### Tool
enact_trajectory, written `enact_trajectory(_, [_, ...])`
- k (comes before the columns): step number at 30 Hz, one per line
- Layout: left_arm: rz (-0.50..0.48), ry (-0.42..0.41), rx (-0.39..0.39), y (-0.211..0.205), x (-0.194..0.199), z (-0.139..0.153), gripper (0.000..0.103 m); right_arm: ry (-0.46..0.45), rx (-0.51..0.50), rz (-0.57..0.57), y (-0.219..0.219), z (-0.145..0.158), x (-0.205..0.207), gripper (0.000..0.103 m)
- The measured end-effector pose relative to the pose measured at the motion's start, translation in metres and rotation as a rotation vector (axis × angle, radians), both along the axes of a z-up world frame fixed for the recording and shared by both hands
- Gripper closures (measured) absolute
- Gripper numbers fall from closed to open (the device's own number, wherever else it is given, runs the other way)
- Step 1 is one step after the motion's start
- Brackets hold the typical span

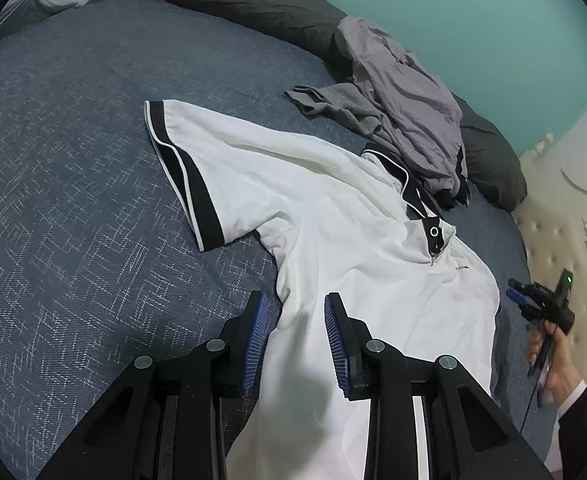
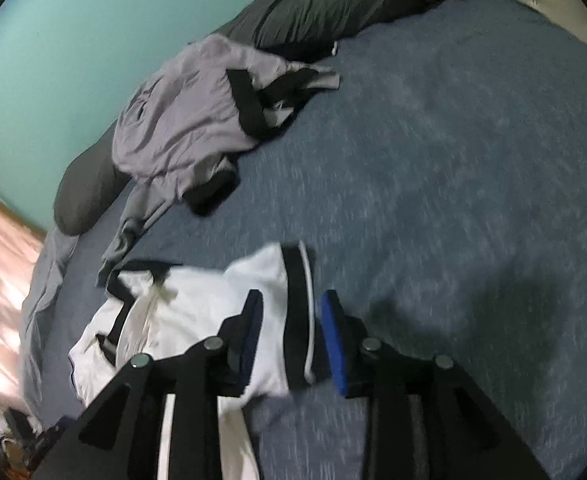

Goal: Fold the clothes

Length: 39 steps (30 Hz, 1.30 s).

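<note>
My white short-sleeved polo shirt with black trim [image 1: 333, 208] lies spread flat mid-bed on the blue woven bedspread [image 1: 73, 180], below a crumpled grey garment [image 1: 405, 120]. My left gripper [image 1: 295, 344] hangs spread above its side hem; my right gripper [image 2: 291, 340] gapes over a black-banded sleeve. It looks soft, light and floppy, so seams and cuffs should grip best.

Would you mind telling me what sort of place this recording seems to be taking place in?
Most likely a bedroom in a home. The clothes lie on a bed with a blue bedspread, dark pillows rest against a teal wall, and a cream tufted headboard stands at one end.
</note>
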State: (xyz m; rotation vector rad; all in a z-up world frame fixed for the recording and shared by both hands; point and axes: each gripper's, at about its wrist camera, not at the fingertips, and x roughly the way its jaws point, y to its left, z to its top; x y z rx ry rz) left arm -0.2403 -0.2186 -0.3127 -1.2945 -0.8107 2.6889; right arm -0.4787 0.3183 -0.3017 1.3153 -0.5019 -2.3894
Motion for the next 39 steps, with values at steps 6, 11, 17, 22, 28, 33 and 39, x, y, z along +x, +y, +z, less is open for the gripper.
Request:
enact_trajectory(6, [-0.018,-0.017,-0.010,0.006,-0.003,-0.007,0.070,-0.047,0.102,0.011,-0.015,-0.015,-0.033,0.070])
enact_trajectory(11, [-0.018,-0.026,-0.009,0.006,-0.006,-0.011,0.070,-0.037,0.150,0.045,-0.029,-0.030,-0.045,0.070])
enact_trajectory(17, [-0.016,-0.026,-0.008,0.003,-0.006,-0.012,0.070,-0.055,0.132,0.079,-0.047,-0.045,-0.052,0.067])
enact_trajectory(22, [-0.013,-0.032,0.006,0.000,-0.006,-0.014,0.070,-0.013,0.094,0.125,-0.060,-0.039,-0.046,0.066])
enact_trajectory(28, [-0.017,-0.032,0.008,0.001,-0.006,-0.015,0.070,-0.016,0.173,0.176,-0.077,-0.043,-0.040,0.067])
enact_trajectory(33, [-0.012,-0.027,0.009,0.000,-0.006,-0.013,0.070,0.035,0.196,0.141,-0.071,-0.032,-0.033,0.096])
enact_trajectory(39, [-0.012,-0.024,0.008,0.000,-0.005,-0.012,0.070,0.155,0.210,0.052,-0.047,0.004,-0.032,0.099])
